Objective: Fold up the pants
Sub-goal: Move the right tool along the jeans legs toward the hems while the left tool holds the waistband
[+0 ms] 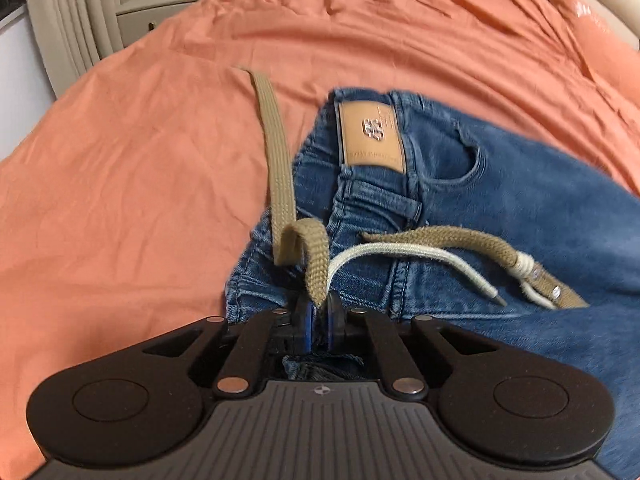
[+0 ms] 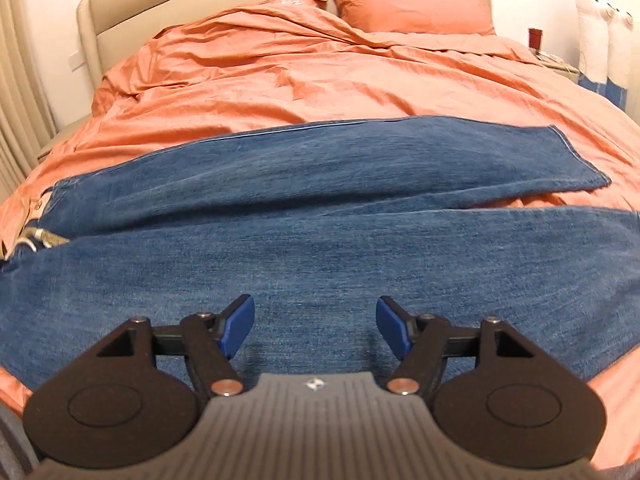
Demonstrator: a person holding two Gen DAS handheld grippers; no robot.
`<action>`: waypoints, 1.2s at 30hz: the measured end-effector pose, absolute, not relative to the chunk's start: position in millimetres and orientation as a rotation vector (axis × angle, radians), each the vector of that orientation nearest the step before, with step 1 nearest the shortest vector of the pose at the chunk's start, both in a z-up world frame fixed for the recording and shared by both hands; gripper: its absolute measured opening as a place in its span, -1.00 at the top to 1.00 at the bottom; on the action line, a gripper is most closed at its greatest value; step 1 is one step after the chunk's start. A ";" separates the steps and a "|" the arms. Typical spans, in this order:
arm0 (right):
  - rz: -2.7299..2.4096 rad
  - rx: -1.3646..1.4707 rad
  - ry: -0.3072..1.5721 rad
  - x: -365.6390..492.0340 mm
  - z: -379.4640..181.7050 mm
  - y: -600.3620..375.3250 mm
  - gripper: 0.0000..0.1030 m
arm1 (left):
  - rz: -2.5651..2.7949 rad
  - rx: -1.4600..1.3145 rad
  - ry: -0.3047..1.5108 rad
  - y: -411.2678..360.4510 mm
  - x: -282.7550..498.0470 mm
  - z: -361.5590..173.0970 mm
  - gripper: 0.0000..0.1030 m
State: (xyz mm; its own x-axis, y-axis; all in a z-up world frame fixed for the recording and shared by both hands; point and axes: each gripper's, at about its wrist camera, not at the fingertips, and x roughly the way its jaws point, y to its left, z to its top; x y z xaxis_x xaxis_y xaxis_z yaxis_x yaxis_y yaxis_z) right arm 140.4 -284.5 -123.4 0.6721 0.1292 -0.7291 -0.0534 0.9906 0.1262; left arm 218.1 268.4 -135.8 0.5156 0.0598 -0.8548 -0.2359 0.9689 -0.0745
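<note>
Blue jeans (image 1: 500, 208) lie on an orange bedspread (image 1: 120, 160). In the left wrist view I see the waistband with a tan leather patch (image 1: 370, 136), a khaki belt strap (image 1: 280, 152) and a white cord (image 1: 400, 252). My left gripper (image 1: 319, 326) is shut on the waistband edge of the jeans, with the khaki strap draped over its tips. In the right wrist view both legs (image 2: 320, 240) stretch across the bed, left to right. My right gripper (image 2: 316, 326) is open and empty just above the nearer leg.
A beige padded headboard (image 2: 120, 8) and an orange pillow (image 2: 408, 4) are at the far end of the bed. A nightstand (image 1: 160, 12) stands at the left. White plush toys (image 2: 600, 20) stand at the right. The duvet (image 2: 320, 72) is wrinkled.
</note>
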 end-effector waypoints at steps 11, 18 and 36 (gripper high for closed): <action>0.105 0.076 0.817 137.0 -120.2 -281.5 -0.33 | 0.037 -0.286 1.049 287.3 159.0 -98.4 0.14; 0.108 0.056 0.793 130.0 -115.4 -279.5 -0.35 | -0.020 -0.288 1.107 290.4 131.4 -122.1 0.03; 0.064 0.025 0.813 121.1 -98.6 -278.3 -0.46 | 0.127 -0.065 1.149 250.3 139.7 -112.4 -0.07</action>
